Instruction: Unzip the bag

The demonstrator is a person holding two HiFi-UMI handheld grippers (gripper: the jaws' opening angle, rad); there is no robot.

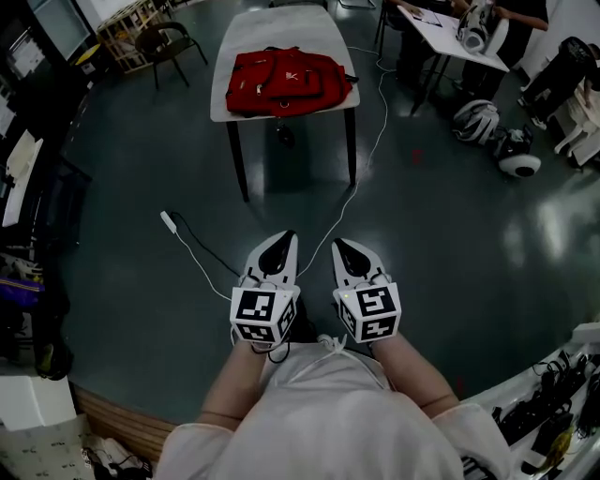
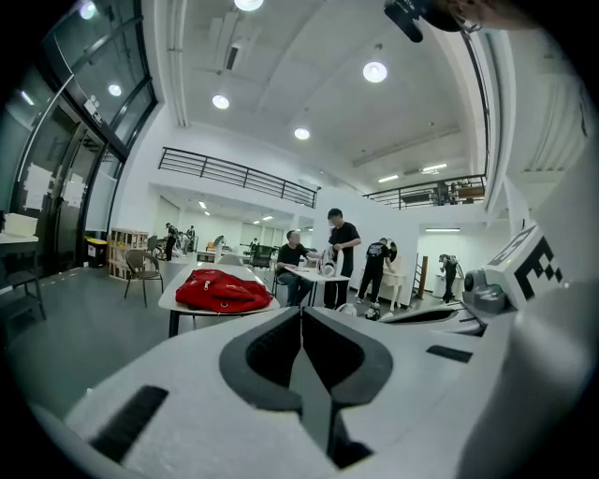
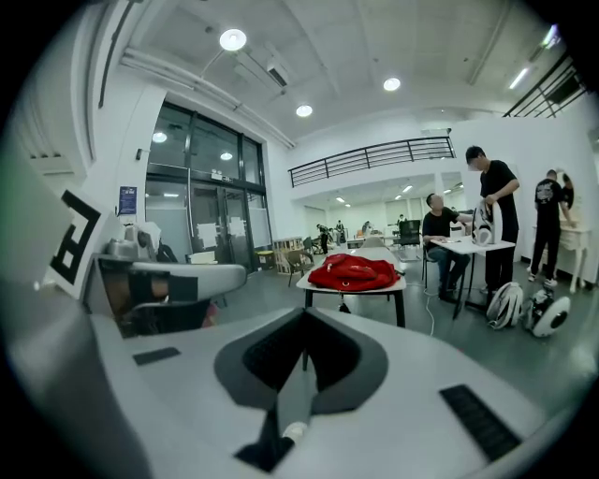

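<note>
Left gripper (image 1: pixel 287 238) and right gripper (image 1: pixel 339 244) are held side by side, close to the body, low in the head view. Both are pointed ahead toward the table and tipped slightly downward. A marker cube is carried at the rear of each.

Left jaws: seen closed together in the left gripper view, the dark pads meeting along a thin line. Nothing is held between them.

Right jaws: likewise pressed together in the right gripper view. Nothing is gripped.

Red bag (image 1: pixel 286 82): laid flat on a pale tabletop (image 1: pixel 281 23), toward its near edge. It is well apart from both grippers, with a stretch of dark floor (image 1: pixel 450 244) lying between. No contact is made by either gripper. The zip cannot be made out at this distance.

White cable (image 1: pixel 361 178): trailed across the floor from beside the table toward the grippers. A second lead with a small white plug (image 1: pixel 170 221) is noted on the floor to the left.

Chair (image 1: pixel 169 42): stood left of the table, apart from it.

Second table (image 1: pixel 459 42): noted upper right. In the right gripper view, persons (image 3: pixel 491 201) are seen there, one seated and others standing. White rounded objects (image 1: pixel 476 120) are left on the floor nearby; their kind is not determined.
</note>
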